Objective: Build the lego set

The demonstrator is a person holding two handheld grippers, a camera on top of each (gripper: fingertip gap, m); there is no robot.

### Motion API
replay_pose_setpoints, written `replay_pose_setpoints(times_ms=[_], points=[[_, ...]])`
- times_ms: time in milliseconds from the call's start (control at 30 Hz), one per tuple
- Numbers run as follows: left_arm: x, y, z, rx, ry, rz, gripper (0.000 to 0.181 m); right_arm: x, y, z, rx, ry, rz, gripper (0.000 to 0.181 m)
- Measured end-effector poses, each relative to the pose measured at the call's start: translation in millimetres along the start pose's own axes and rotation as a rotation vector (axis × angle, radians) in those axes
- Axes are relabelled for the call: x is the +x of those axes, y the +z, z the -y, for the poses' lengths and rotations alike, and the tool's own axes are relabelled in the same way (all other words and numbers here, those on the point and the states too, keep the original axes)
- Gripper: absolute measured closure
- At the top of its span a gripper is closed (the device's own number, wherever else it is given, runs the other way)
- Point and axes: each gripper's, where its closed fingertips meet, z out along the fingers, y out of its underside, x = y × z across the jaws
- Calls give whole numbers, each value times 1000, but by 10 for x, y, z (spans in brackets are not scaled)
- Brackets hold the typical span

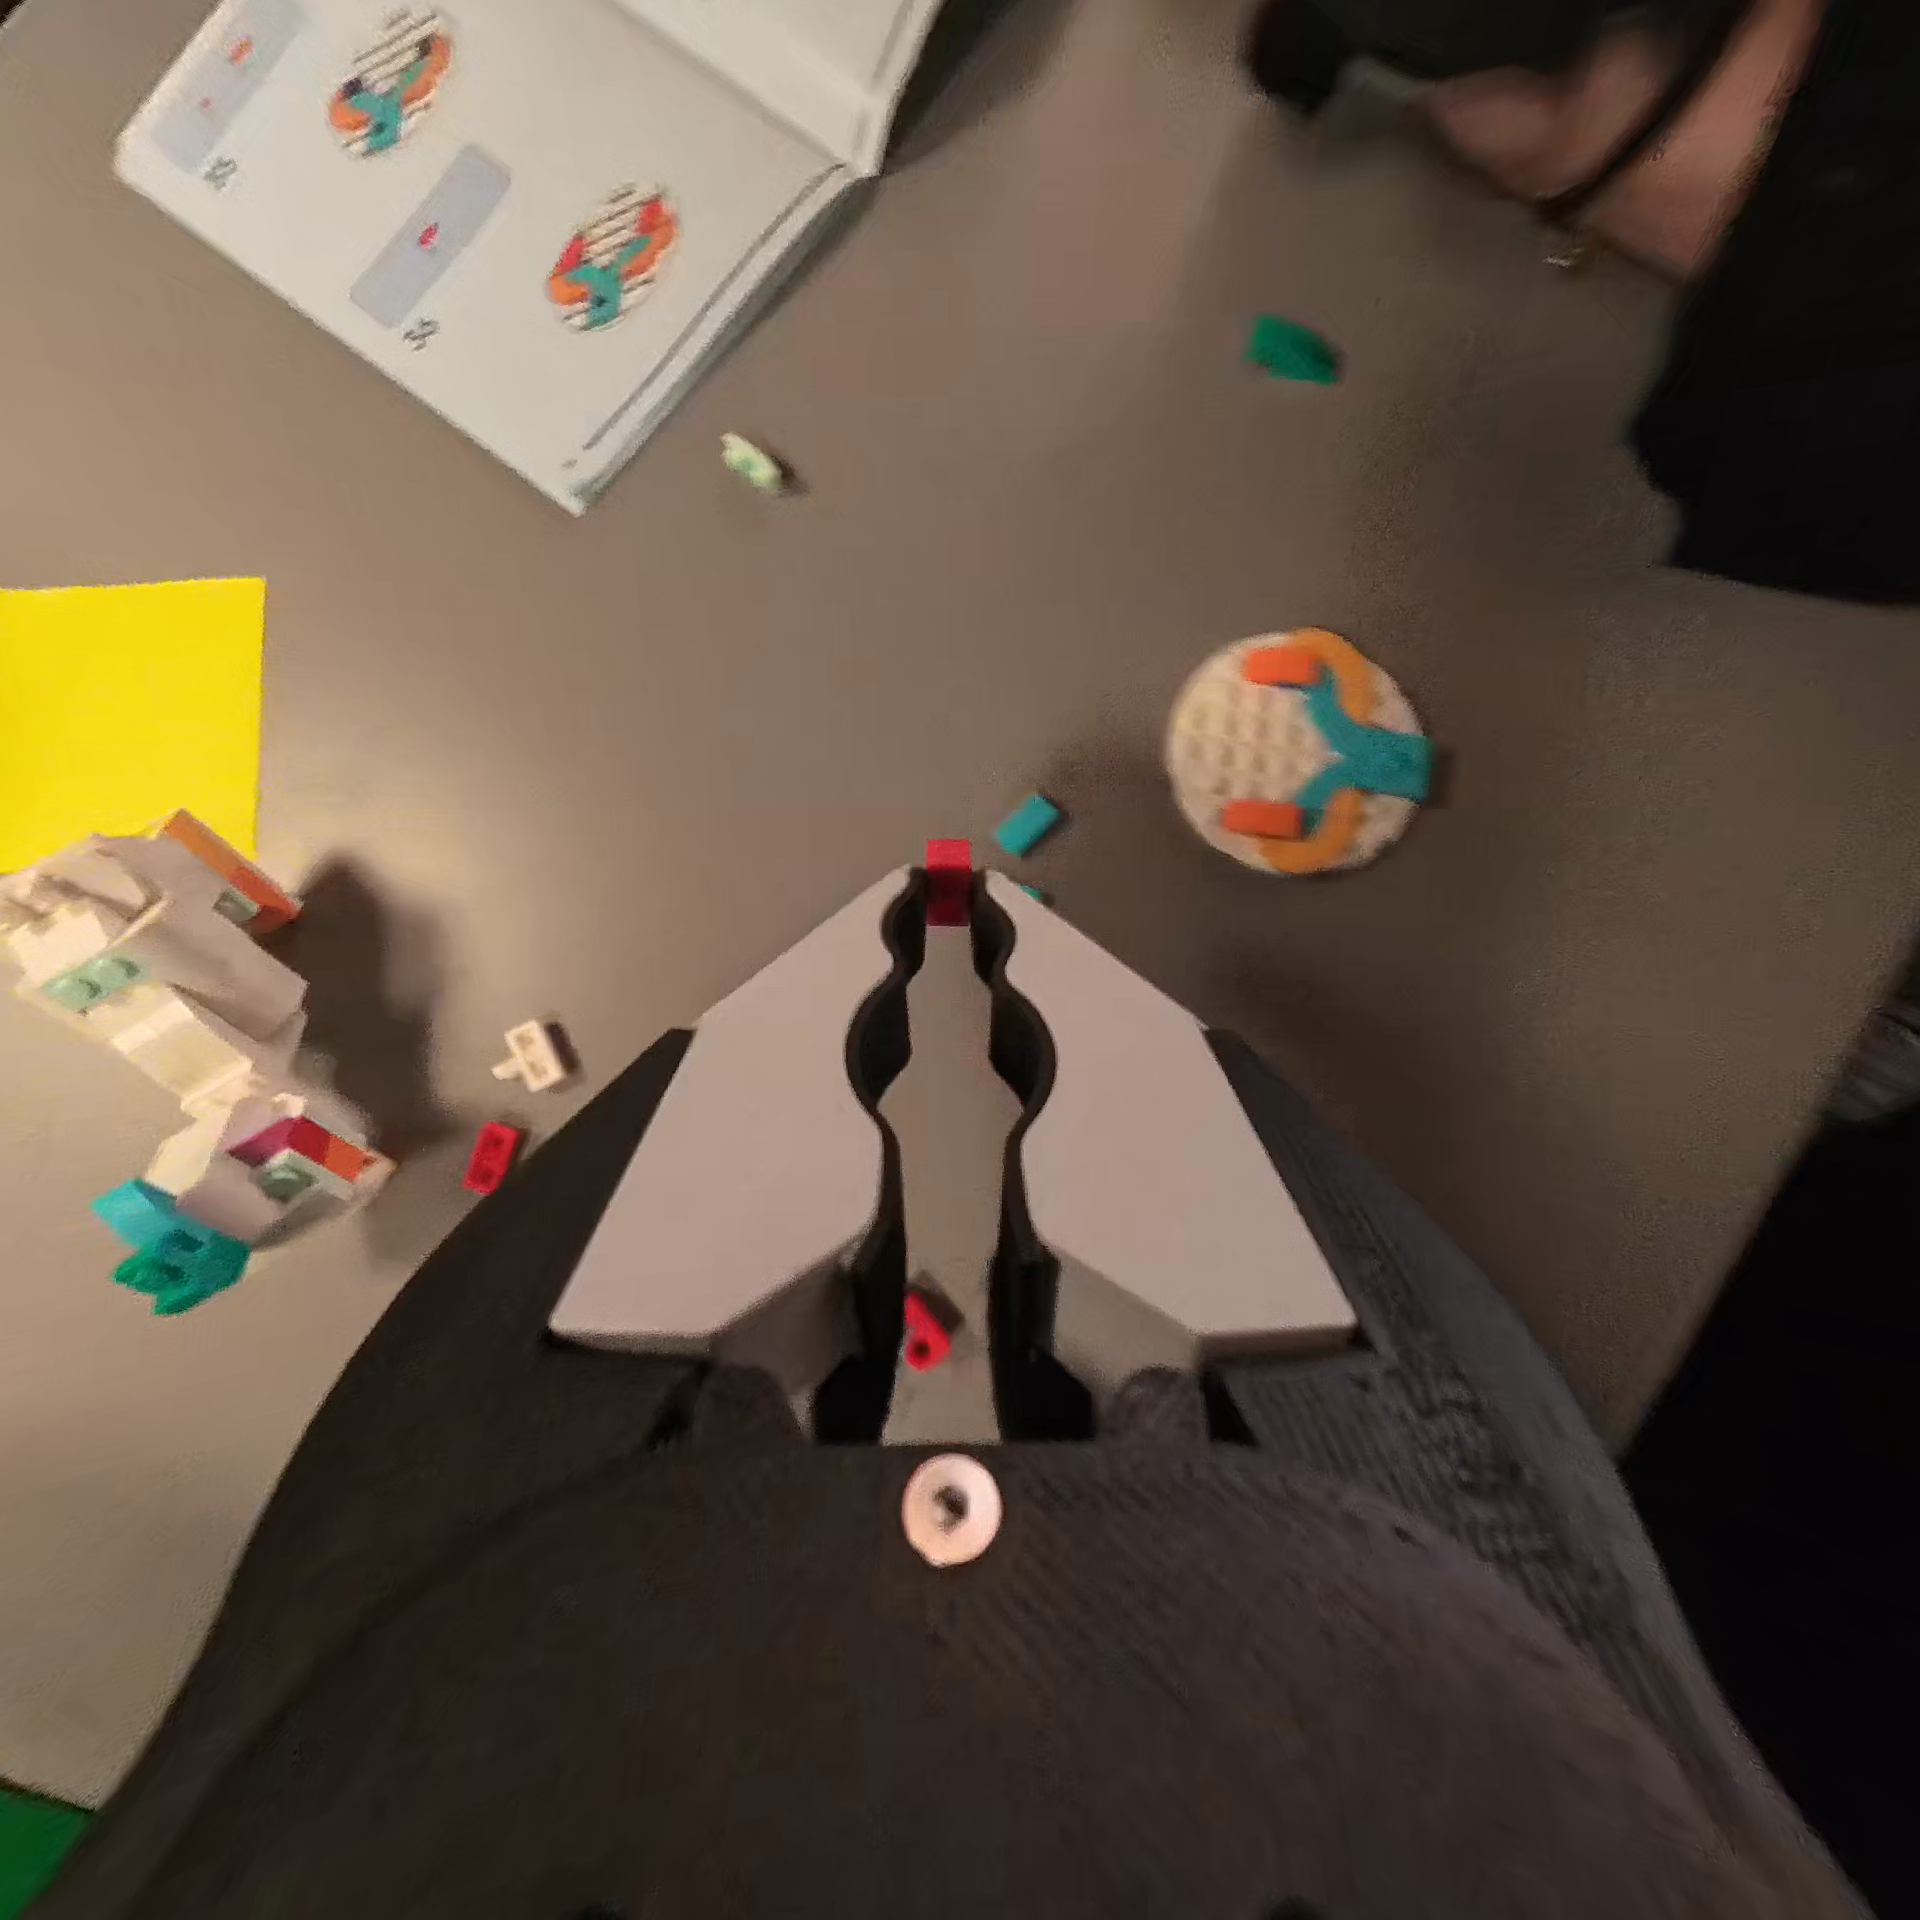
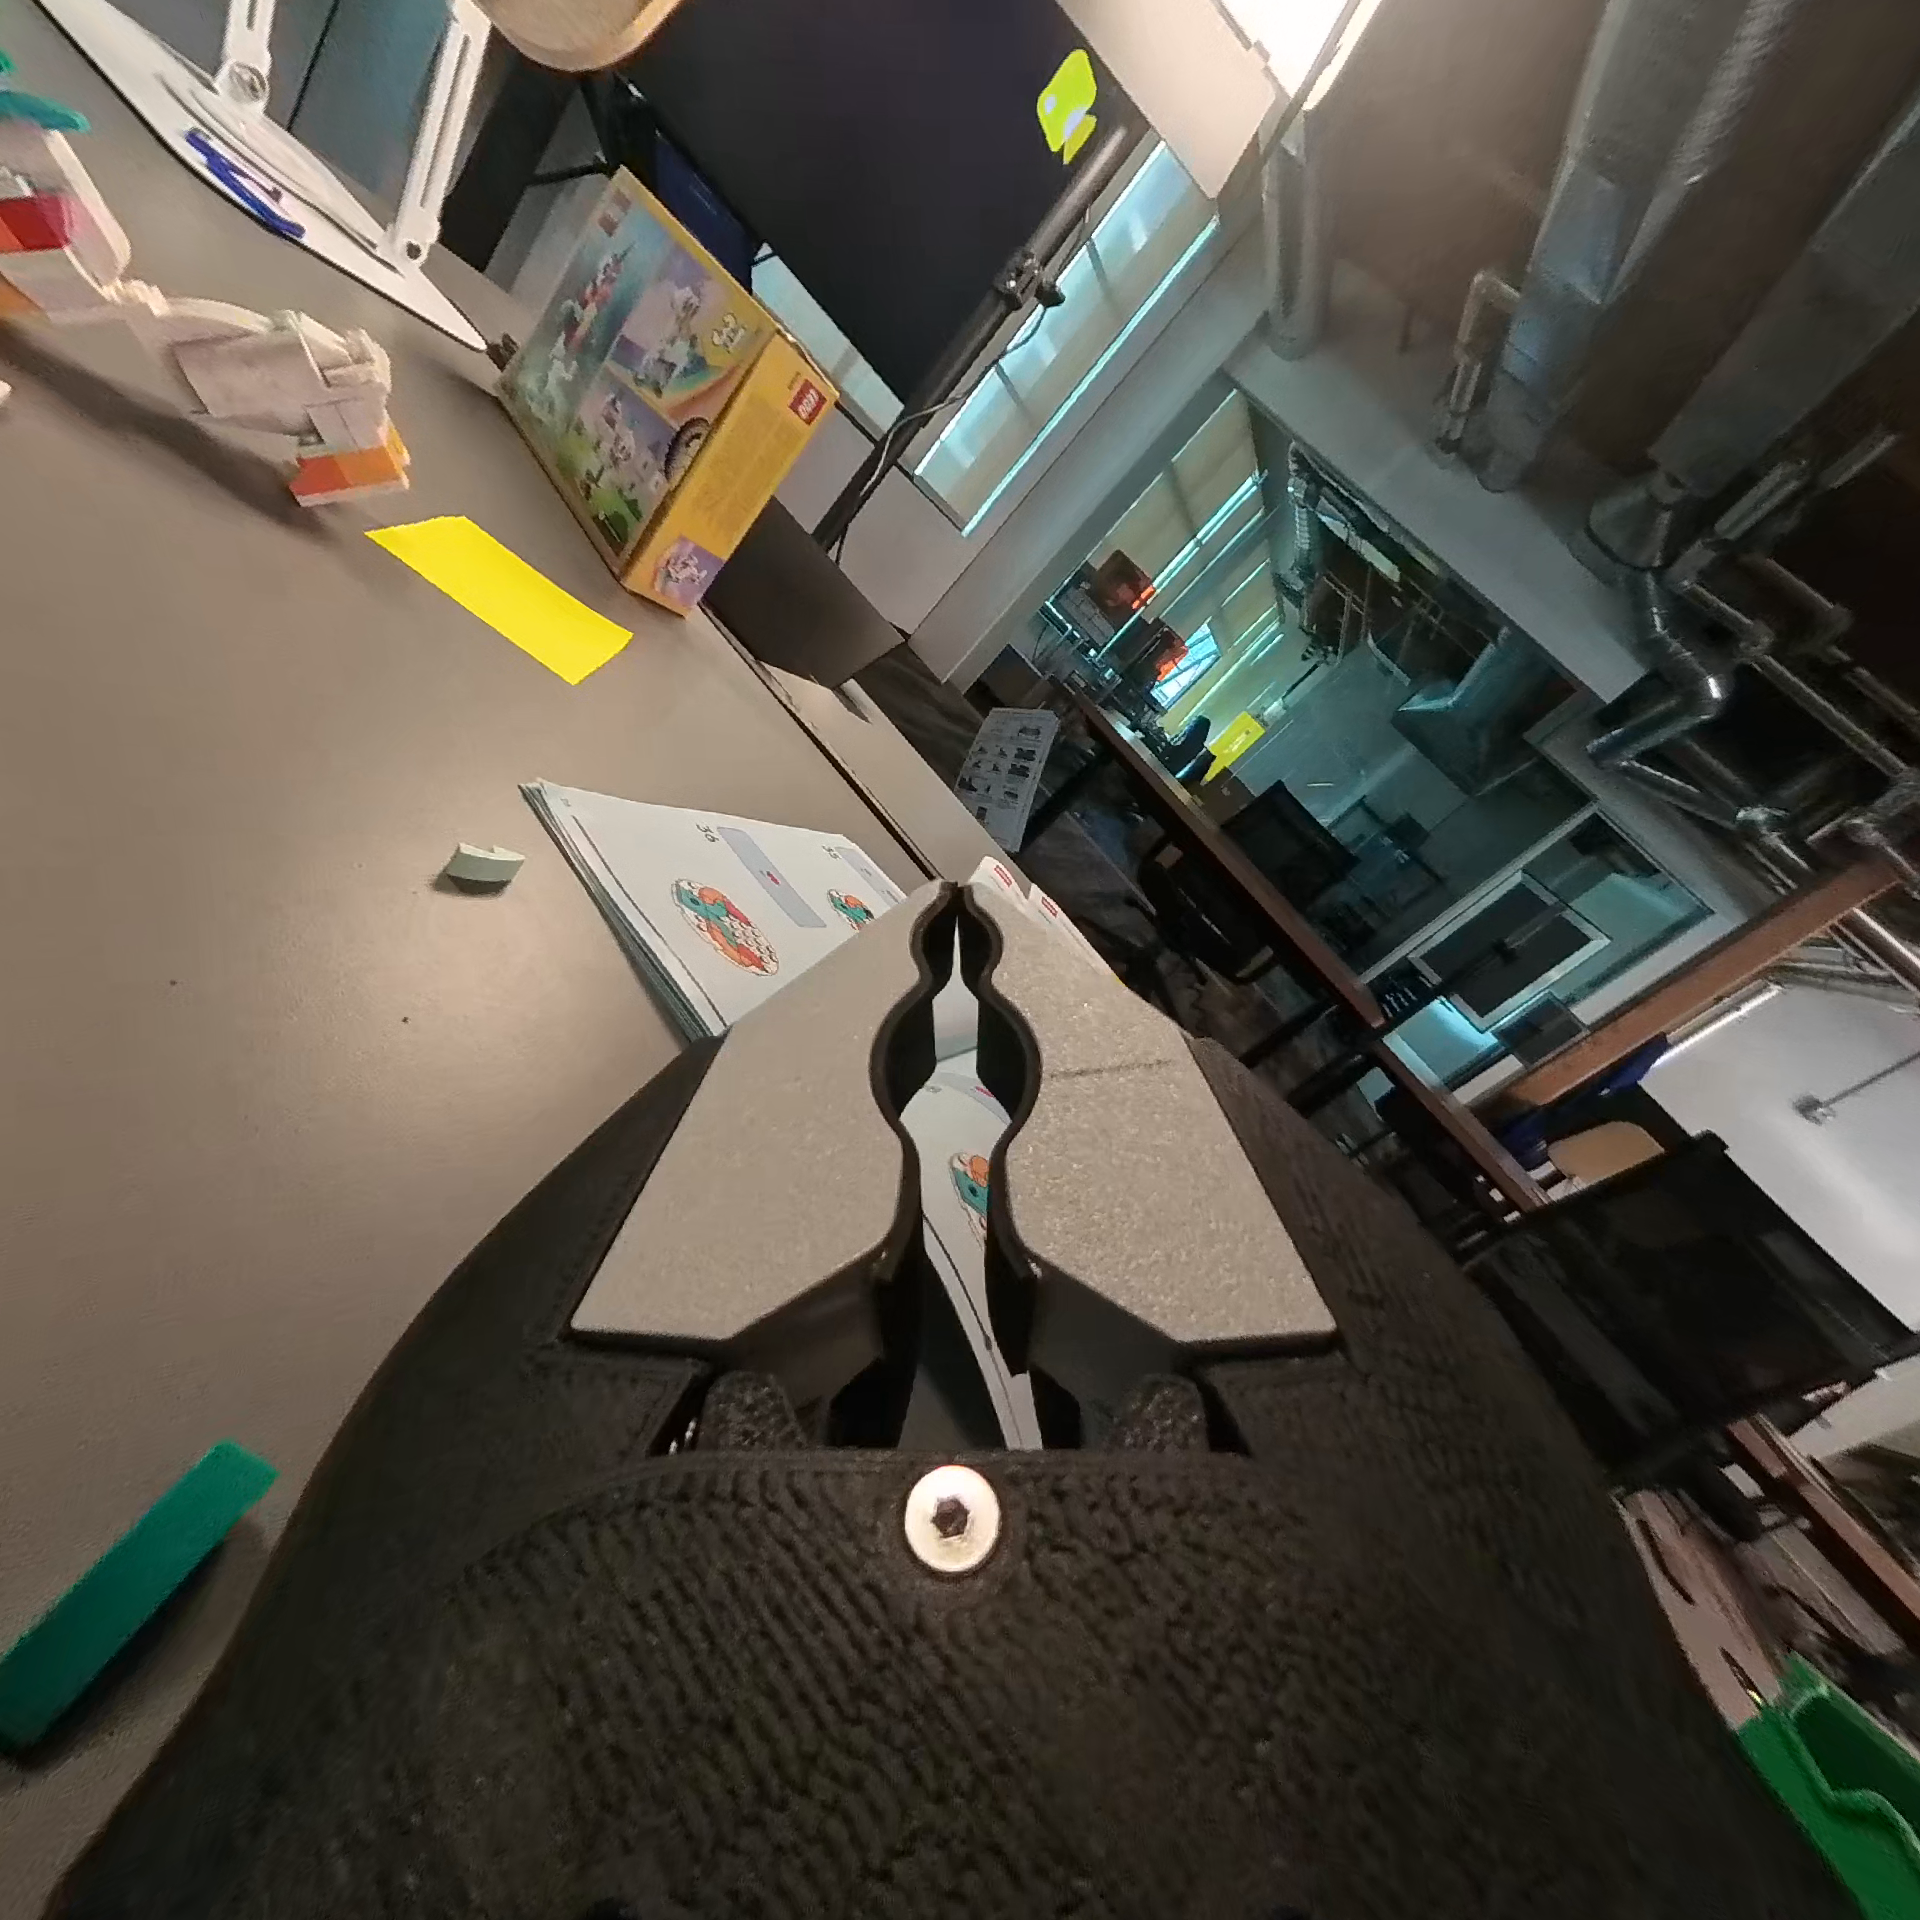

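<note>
Pinched at the tips of my left claw [image 1: 948, 883], a small red brick [image 1: 948, 878] hangs above the bench [image 1: 935, 540], left of the round white plate [image 1: 1294, 750]. It could twist loose, since the grip is tiny. My right claw [image 2: 958, 914] is pressed together, empty, over the instruction booklet [image 2: 675, 883]. Beyond stands a printed set box [image 2: 665, 395].

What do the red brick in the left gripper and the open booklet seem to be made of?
Red brick: probably hard moulded plastic, going by its uniform colour and crisp square edges. Open booklet: looks like paper, with thin stacked pages, a centre fold and matte printed pictures.
</note>
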Motion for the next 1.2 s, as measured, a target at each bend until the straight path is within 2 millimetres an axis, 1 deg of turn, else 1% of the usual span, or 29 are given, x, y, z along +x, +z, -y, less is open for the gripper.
replay_pose_setpoints(times_ms=[67, 100, 167, 233, 367, 467, 500, 567, 600, 633, 667, 733, 800, 833, 900, 1000, 1100, 1133, 1200], points=[[-151, 118, 33, 4, -56, 31, 174, -8, -4, 27, 12, 9, 5, 181], [-190, 172, 28, -8, -90, 25, 174, -13, -5, 42, 19, 14, 8, 181], [-257, 282, -45, -60, -130, 26, 174, -27, 0, 54, 24, 18, 17, 181], [-315, 366, -137, -108, -130, 51, 174, -50, 13, 47, 18, 11, 26, 181], [-341, 446, -269, -156, -118, 78, 173, -107, 19, 74, 23, -12, 45, 181], [-347, 437, -286, -137, -141, 80, 165, -110, 14, 97, 32, -21, 37, 180], [-354, 423, -299, -135, -155, 83, 160, -76, 11, 109, 38, -19, 14, 175], [-357, 383, -313, -121, -178, 91, 157, 60, 0, 130, 49, -16, -75, 149], [-352, 351, -307, -103, -184, 97, 155, 142, -9, 139, 53, -13, -128, 131], [-347, 314, -302, -83, -189, 105, 153, 224, -16, 140, 53, -11, -182, 119], [-340, 273, -296, -63, -195, 112, 152, 284, -21, 130, 44, -10, -217, 103], [-322, 186, -286, -16, -213, 124, 152, 358, -13, 101, 21, 7, -259, 73], [-294, 104, -282, 31, -236, 125, 152, 386, 1, 51, -10, 15, -279, 58], [-275, 66, -282, 53, -245, 121, 152, 390, 8, 31, -24, 8, -284, 54], [-245, -9, -286, 92, -259, 118, 152, 378, 12, 16, -43, -22, -284, 56], [-222, -122, -305, 134, -272, 127, 152, 301, 8, 30, -61, -102, -257, 87], [-209, -218, -327, 161, -280, 134, 152, 180, 23, 45, -89, -220, -218, 105], [-211, -243, -337, 165, -284, 138, 152, 129, 31, 48, -98, -267, -199, 114], [-215, -284, -355, 169, -286, 146, 152, 57, 44, 58, -113, -354, -182, 121]])
